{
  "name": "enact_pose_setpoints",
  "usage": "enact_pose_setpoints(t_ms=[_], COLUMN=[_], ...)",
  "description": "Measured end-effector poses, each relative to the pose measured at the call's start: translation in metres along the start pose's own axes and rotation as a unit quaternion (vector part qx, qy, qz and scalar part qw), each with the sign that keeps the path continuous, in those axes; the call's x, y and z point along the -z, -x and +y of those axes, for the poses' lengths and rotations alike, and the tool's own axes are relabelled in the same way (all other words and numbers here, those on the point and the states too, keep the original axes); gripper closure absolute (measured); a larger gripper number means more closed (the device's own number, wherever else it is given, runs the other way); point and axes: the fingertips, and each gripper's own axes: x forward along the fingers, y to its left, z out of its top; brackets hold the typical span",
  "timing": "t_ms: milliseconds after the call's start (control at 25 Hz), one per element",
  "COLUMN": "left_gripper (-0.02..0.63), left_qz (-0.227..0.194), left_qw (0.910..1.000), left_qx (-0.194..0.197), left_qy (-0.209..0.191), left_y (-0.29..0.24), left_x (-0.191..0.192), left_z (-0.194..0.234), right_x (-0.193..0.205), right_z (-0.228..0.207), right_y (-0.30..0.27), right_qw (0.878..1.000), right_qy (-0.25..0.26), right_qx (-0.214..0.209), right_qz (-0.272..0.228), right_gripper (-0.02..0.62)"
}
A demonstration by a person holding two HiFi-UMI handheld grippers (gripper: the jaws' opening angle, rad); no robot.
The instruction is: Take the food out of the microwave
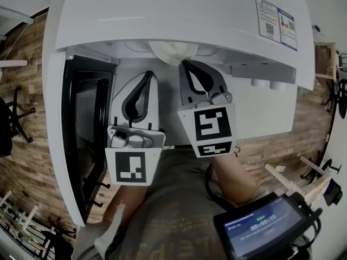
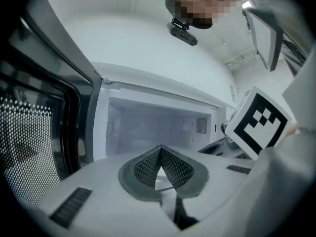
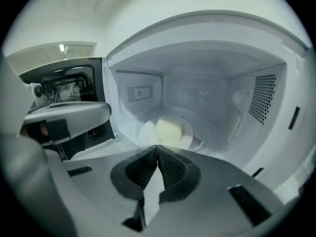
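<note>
So the microwave [image 1: 162, 15] has its door [image 1: 81, 118] swung wide open and the food [image 3: 168, 130] sits on a plate [image 3: 145, 136] inside, while the left gripper [image 2: 160, 147] and right gripper [image 3: 157, 146] hover out front, jaws pinched together on nothing.

Left gripper [image 2: 160, 148], jaws together, before the open microwave [image 2: 148, 127], door [image 2: 29, 132] left.

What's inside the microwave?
A white plate sits inside the microwave, with a pale yellowish lump of food on it. The closed tips of the right gripper cover the plate's near edge, and the floor under the plate is hidden.
</note>
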Motion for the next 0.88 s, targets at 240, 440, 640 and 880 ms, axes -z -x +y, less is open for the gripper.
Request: enact_pose_setpoints(t_ms=[240, 440, 640, 880], left_gripper=[0.598, 0.598, 0.598, 0.598], left_qz=[0.013, 0.020, 0.024, 0.030], left_qw=[0.9997, 0.9993, 0.9991, 0.9991], left_qx=[0.019, 0.029, 0.028, 0.018], left_qy=[-0.004, -0.013, -0.019, -0.023], left_y=[0.002, 0.000, -0.001, -0.001], left_x=[-0.003, -0.008, -0.008, -0.006], left_z=[-0.011, -0.015, -0.010, 0.003], right_x=[0.013, 0.023, 0.018, 0.023], right_z=[0.000, -0.002, -0.004, -0.008], right_y=[0.017, 0.012, -0.003, -0.017], right_qw=[0.977, 0.887, 0.814, 0.788], right_qy=[-0.207, -0.445, -0.556, -0.595], right_qx=[-0.041, -0.106, -0.148, -0.143], right_qz=[-0.035, -0.064, -0.083, -0.068], right_gripper=[0.573, 0.476, 0.459, 0.439])
